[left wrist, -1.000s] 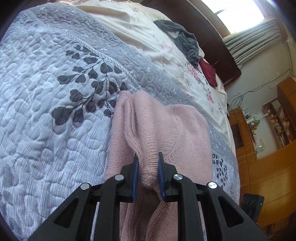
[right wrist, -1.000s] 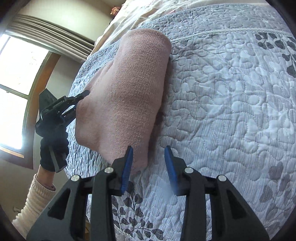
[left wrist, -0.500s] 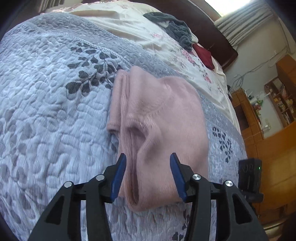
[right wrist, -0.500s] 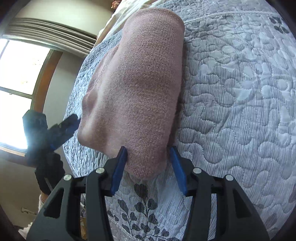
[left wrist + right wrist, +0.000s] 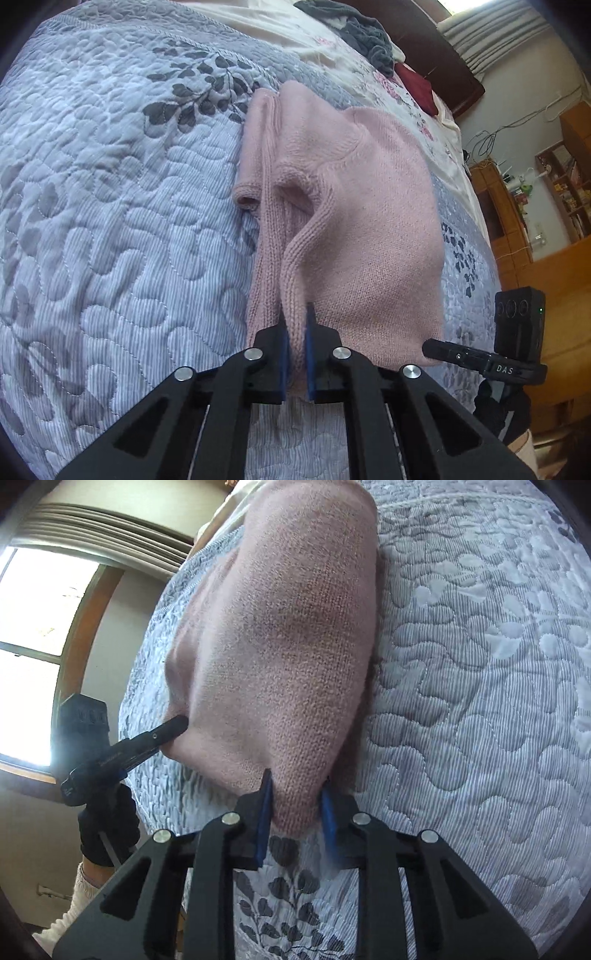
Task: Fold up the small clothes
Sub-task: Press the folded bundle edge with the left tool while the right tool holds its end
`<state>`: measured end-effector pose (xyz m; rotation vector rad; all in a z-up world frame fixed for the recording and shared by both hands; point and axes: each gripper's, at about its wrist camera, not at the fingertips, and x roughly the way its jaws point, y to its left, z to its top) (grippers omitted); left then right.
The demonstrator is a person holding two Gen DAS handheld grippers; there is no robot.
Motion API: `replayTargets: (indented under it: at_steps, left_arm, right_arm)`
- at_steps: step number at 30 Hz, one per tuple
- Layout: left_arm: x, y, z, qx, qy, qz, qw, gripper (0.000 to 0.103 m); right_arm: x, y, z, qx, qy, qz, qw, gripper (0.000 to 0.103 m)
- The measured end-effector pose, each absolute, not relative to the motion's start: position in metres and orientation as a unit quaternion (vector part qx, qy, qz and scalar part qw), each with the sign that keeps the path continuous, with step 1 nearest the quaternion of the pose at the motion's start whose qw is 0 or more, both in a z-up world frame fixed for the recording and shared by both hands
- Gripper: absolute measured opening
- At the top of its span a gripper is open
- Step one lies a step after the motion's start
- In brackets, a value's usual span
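The left gripper (image 5: 295, 332) has its blue-padded jaws drawn in to a narrow gap and pinches a ribbed edge of the pink knit sweater (image 5: 369, 221) at the garment's near end; the knit stands up in a ridge between the pads. In the left wrist view the right gripper (image 5: 443, 354) shows at the near right corner of the same sweater, its black tip touching the fabric. The right gripper (image 5: 295, 801) is closed partway on that near corner, with pink knit filling the space between its pads, and the folded bulk of the sweater (image 5: 280, 627) rises away from it toward the far side. In the right wrist view the left gripper (image 5: 166, 731) meets the sweater's left edge, held by a black-gloved hand (image 5: 107, 827) with a cream knit sleeve (image 5: 81, 893) below it. The sweater lies folded on a grey-blue quilted bedspread (image 5: 110, 184) printed with dark leaf sprigs, which covers the bed. Farther up the bed, on a cream floral sheet (image 5: 295, 33), lie a dark grey garment (image 5: 365, 33) and a dark red one (image 5: 417, 88), well apart from the sweater. Wooden shelving (image 5: 561, 192) stands at the far right, and a bright window (image 5: 33, 627) with curtains shows at the left.
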<state>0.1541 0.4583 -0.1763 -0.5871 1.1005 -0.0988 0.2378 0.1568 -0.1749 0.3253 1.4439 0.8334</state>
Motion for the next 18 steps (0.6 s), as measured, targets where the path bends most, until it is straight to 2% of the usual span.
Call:
replayTargets:
  at_steps: [5, 7, 8, 10, 12, 18]
  left_arm:
    - [0.156, 0.459, -0.175, -0.287, 0.517, -0.048, 0.805, 0.010]
    - [0.160, 0.461, -0.163, -0.286, 0.514, -0.041, 0.807, 0.012]
    - [0.163, 0.463, -0.155, -0.278, 0.508, -0.030, 0.815, 0.015]
    - [0.172, 0.470, -0.136, -0.259, 0.484, -0.007, 0.836, 0.036]
    - [0.187, 0.477, -0.127, -0.248, 0.476, 0.009, 0.844, 0.041]
    - [0.244, 0.484, -0.140, -0.252, 0.495, 0.013, 0.831, 0.041]
  right_arm:
    - [0.241, 0.155, -0.182, 0.158, 0.641, 0.368, 0.655, 0.025]
    - [0.241, 0.156, -0.176, 0.141, 0.640, 0.369, 0.660, 0.032]
    - [0.241, 0.154, -0.174, 0.132, 0.639, 0.368, 0.663, 0.034]
    - [0.241, 0.159, -0.170, 0.118, 0.635, 0.368, 0.670, 0.035]
    - [0.240, 0.158, -0.172, 0.115, 0.633, 0.368, 0.671, 0.035]
    - [0.237, 0.176, -0.171, 0.109, 0.630, 0.367, 0.676, 0.039]
